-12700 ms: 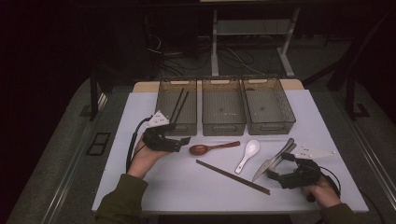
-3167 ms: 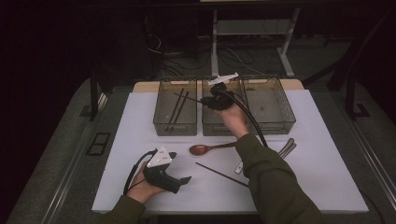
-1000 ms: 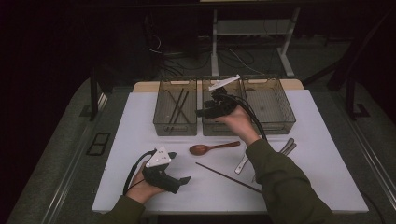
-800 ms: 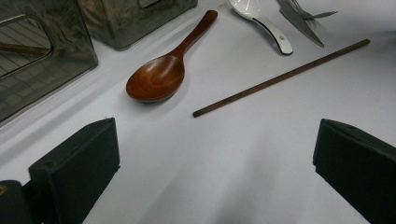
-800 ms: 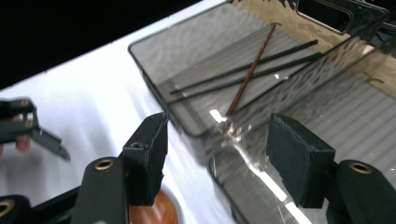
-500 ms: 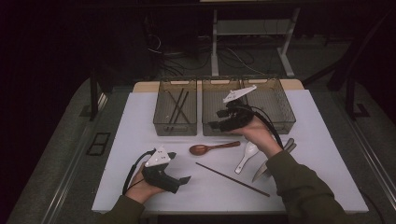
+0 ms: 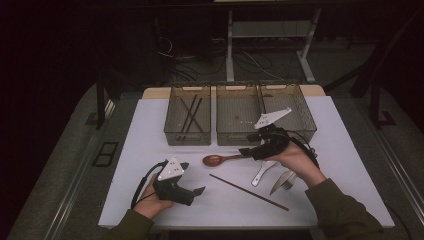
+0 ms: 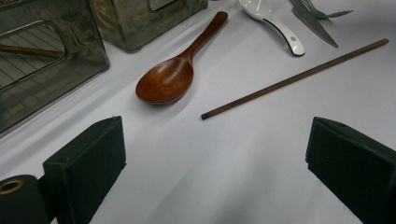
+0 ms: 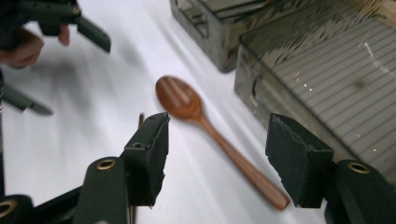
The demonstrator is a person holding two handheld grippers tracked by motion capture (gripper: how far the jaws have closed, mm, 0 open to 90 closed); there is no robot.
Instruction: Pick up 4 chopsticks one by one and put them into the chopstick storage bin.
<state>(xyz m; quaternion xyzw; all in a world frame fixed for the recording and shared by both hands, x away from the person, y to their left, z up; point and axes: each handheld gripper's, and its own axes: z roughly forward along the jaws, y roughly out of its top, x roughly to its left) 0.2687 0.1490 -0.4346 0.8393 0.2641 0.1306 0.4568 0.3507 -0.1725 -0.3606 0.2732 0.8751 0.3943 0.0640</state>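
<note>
Three mesh baskets [image 7: 187, 137] counted; two chopsticks in left basket [image 7: 190, 112], one chopstick on table [image 7: 248, 192]; one wooden spoon [image 7: 220, 159]; one white spoon [image 7: 262, 172]; one knife [image 7: 278, 183]; one fork [image 7: 291, 182].

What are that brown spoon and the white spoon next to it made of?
The brown spoon looks like wood with a smooth varnish: reddish-brown, a soft sheen in its bowl. The white spoon seems glazed ceramic or perhaps melamine: glossy, thick-walled, dark-edged; the look leaves it open.

Lab-style recording setup: white-topped table [image 7: 150, 125], 3 clear plastic bins [image 7: 240, 112], dark surroundings, loose floor cables [image 7: 200, 55], metal stand [image 7: 230, 45].
</note>
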